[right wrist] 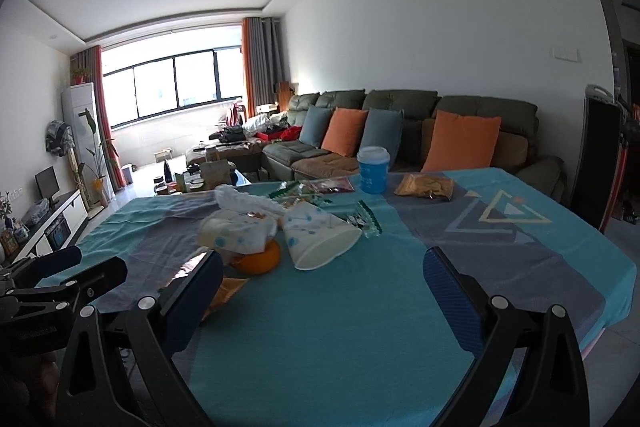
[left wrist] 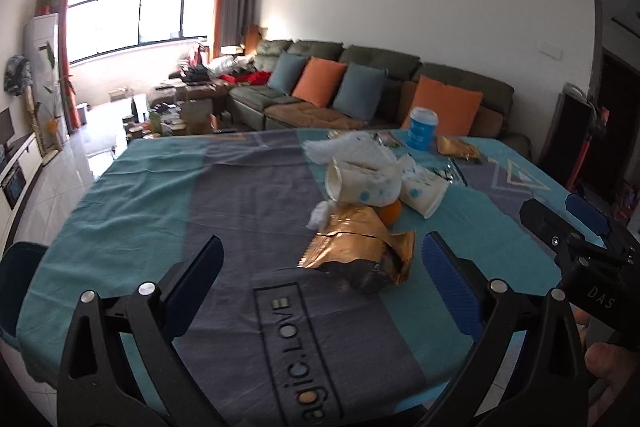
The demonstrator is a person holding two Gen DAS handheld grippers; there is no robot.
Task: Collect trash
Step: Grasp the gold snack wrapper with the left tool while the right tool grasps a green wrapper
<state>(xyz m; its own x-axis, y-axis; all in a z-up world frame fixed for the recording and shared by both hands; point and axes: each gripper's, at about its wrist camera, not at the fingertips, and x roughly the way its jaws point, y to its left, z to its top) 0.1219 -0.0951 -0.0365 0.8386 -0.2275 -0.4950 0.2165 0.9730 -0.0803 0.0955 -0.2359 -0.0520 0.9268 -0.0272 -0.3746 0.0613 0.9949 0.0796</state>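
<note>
The job looks to be at its very start: the trash sits in a loose heap on the table (left wrist: 140, 195), nothing is picked up, and no bin or bag to collect it into shows in either view, so where it should go cannot be told. The table, under a teal and grey cloth, fills the space ahead of both claws. The left claw (left wrist: 322, 259) hangs over the near part of the table with its jaws spread wide and nothing between them; the right claw (right wrist: 322, 267) is likewise wide open and empty. Straight ahead of the left claw, just beyond its fingertips and closer to its right finger, lies a crumpled gold foil bag (left wrist: 356, 251), the nearest piece and my guess for the first grab; that calls for moving forward and down until the jaws straddle it, then closing gently, since foil will crush and slip. Behind it lie a squashed paper cup (left wrist: 360, 183) and a second paper cup (right wrist: 320, 241) tipped on its side, mouth toward the right claw and seemingly empty, with an orange (right wrist: 258, 261) tucked against them just ahead of the right claw's left finger. Farther off stands a blue lidded cup (right wrist: 373, 169), upright, contents hidden. A scrap of white tissue (left wrist: 320, 215) touches the foil bag's far edge.
</note>
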